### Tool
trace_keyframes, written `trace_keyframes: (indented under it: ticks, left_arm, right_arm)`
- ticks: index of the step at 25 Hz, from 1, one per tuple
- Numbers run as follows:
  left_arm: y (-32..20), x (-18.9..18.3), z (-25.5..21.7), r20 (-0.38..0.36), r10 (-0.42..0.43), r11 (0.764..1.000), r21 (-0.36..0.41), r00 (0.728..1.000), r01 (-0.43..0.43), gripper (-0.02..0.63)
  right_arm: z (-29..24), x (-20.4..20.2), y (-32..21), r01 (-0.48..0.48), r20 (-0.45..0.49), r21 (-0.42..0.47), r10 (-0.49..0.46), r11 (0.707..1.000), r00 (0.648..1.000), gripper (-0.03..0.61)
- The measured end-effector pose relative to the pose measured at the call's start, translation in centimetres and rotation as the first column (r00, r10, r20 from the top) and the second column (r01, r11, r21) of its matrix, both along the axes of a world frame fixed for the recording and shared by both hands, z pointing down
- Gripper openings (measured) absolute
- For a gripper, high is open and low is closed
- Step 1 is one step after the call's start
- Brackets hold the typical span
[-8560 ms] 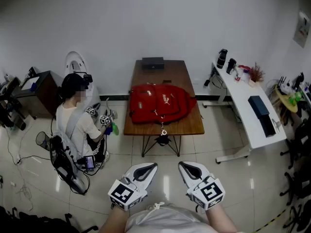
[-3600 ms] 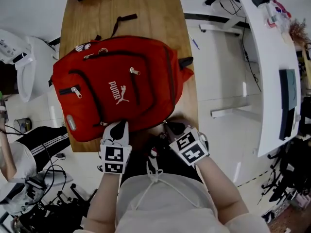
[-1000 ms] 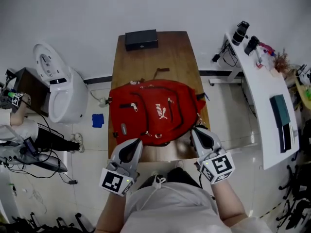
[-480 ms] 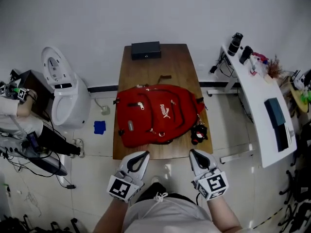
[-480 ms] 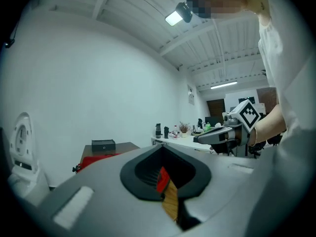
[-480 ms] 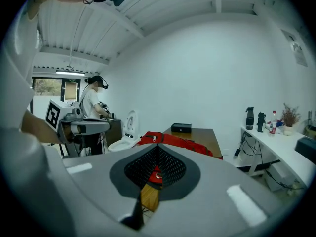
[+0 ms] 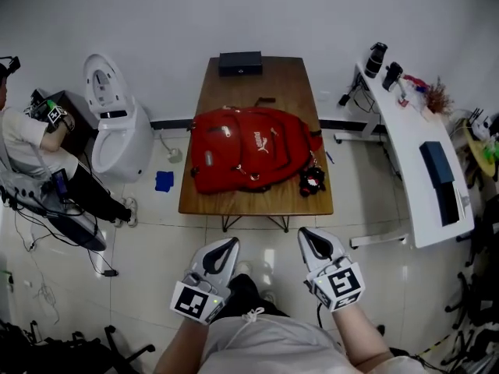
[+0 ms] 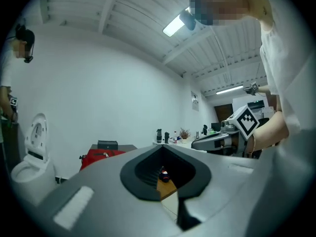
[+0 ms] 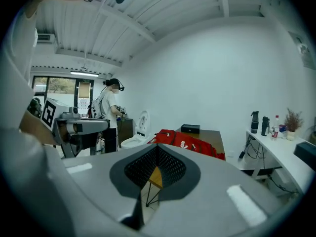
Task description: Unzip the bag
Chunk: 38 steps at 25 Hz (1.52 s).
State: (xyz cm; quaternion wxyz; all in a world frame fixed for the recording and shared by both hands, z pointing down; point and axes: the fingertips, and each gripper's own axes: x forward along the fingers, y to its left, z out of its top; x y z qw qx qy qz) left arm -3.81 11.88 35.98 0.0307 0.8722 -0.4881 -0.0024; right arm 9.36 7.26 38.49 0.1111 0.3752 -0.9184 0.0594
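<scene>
A red backpack (image 7: pixel 249 148) lies flat on the wooden table (image 7: pixel 257 201), with a small dark charm (image 7: pixel 312 179) at its right near corner. It also shows far off as the backpack (image 8: pixel 101 156) in the left gripper view and the backpack (image 9: pixel 190 143) in the right gripper view. My left gripper (image 7: pixel 226 245) and right gripper (image 7: pixel 309 235) hover over the floor, well short of the table's near edge. Both are shut with nothing between the jaws, as seen on the left gripper (image 8: pixel 160 181) and the right gripper (image 9: pixel 153 174).
A black box (image 7: pixel 240 62) sits at the table's far end. A white toilet-shaped unit (image 7: pixel 113 131) and a blue object (image 7: pixel 164 181) are left of the table. A white desk (image 7: pixel 413 154) stands at the right. A seated person (image 7: pixel 31 146) is at far left.
Both grippers have drawn back from the backpack's near edge to over the floor. The view has pulled away, so the table looks smaller and farther.
</scene>
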Motion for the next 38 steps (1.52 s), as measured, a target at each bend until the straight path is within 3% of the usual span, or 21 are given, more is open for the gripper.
trace_keyframes:
  ticks: [8,15,24,38]
  left_arm:
    - [3.4,-0.2,0.4,-0.011,0.005,1.000,-0.020,1.000,-0.005,0.006]
    - [3.9,-2.6,-2.2,-0.007,0.016,1.000,0.011,1.000,-0.016,0.006]
    - [3.3,-4.5,-3.1,0.059,0.023,1.000,0.020,0.998,-0.024,0.006]
    - [1.7,-4.1,-2.4,0.030,0.037,0.999,-0.004,0.999,-0.037,0.006]
  right_arm:
    - [-0.8,0.5,4.3,-0.044,0.006,-0.009,0.044,0.999,0.999,0.006]
    - [-2.3,-1.3,4.8,-0.083,0.022,0.046,0.082,0.995,0.996,0.006]
    - [-2.7,-4.4,4.9,-0.070,0.008,0.030,0.070,0.997,0.998,0.006]
    - [-2.8,-4.3,4.2,-0.069,-0.018,0.029,0.070,0.997,0.997,0.005]
